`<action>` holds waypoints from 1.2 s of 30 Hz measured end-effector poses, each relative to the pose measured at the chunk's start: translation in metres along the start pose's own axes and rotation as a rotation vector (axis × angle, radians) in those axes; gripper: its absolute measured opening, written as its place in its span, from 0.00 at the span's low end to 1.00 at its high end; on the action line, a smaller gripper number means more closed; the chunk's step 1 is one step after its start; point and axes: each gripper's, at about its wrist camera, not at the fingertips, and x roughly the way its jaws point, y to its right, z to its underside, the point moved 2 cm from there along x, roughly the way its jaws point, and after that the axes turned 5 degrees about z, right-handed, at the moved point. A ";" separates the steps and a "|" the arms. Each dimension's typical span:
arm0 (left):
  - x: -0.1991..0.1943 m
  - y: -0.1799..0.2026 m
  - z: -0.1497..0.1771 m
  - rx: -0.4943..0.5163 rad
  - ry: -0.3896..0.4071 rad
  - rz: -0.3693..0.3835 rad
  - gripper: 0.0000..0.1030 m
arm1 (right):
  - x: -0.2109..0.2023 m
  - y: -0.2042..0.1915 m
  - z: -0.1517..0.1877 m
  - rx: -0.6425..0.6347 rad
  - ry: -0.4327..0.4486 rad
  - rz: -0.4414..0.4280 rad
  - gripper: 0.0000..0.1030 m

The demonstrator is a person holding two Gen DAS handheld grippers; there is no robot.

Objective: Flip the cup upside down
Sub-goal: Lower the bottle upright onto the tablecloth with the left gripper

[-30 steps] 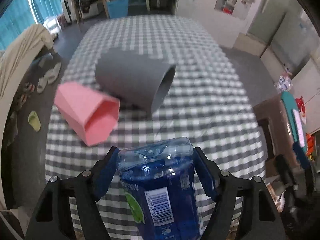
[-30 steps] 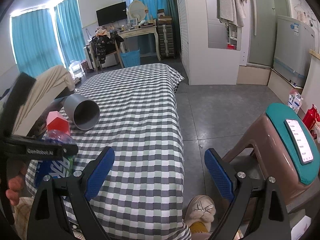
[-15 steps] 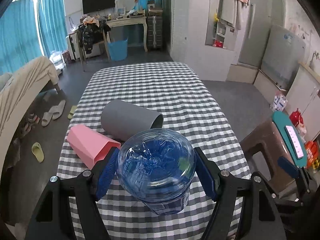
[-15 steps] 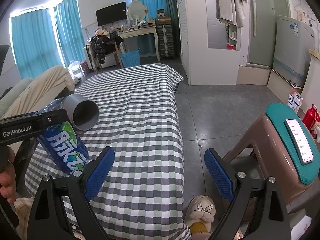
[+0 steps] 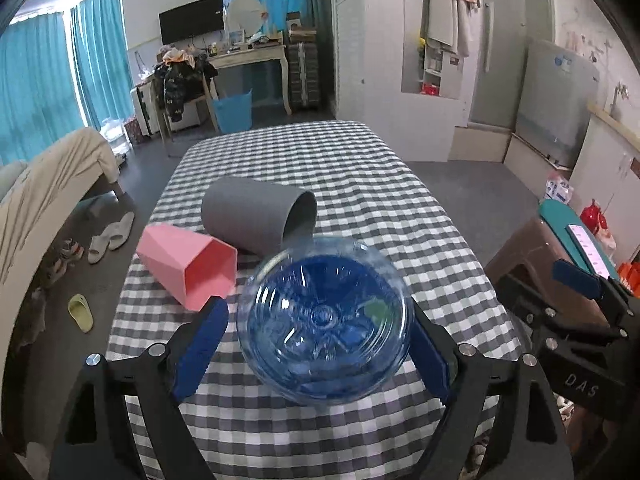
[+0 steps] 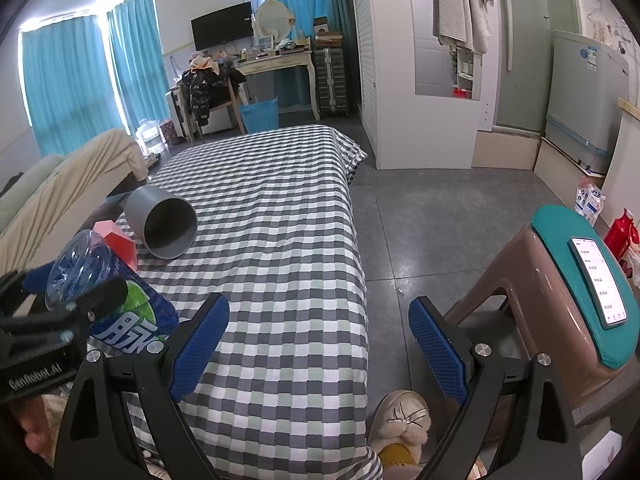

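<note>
A blue plastic bottle-like cup [image 5: 322, 320] with a green and white label is held above the near end of the checked table [image 5: 360, 168], and my left gripper [image 5: 316, 312] is shut on its sides. Its ribbed base faces the left wrist camera. In the right wrist view the same cup [image 6: 100, 292] leans at a slant, base up and to the left, inside the left gripper [image 6: 60, 312]. My right gripper [image 6: 318, 312] stands open and holds nothing, near the table's right edge. One of its blue pads [image 5: 580, 284] shows at the right of the left wrist view.
A grey cup [image 5: 252, 216] and a pink faceted cup [image 5: 188, 264] lie on their sides on the table beyond the held cup. A brown stool [image 6: 560, 280] with a teal top and a phone stands right of the table. A slippered foot [image 6: 400, 412] is below.
The left gripper has swung up from looking down at the table to looking level. The blue cup turned with it: first its label side showed, now its base faces the camera. The right gripper stayed still.
</note>
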 end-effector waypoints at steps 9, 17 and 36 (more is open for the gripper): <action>-0.012 0.002 -0.003 -0.009 0.062 0.049 0.86 | -0.013 -0.003 0.000 0.010 0.075 -0.017 0.89; -0.044 0.005 -0.025 0.015 0.209 0.064 0.86 | -0.029 -0.004 -0.001 0.024 0.157 -0.026 0.89; -0.120 -0.053 0.035 -0.054 0.491 -0.012 0.86 | -0.078 -0.053 0.039 -0.092 0.349 -0.054 0.89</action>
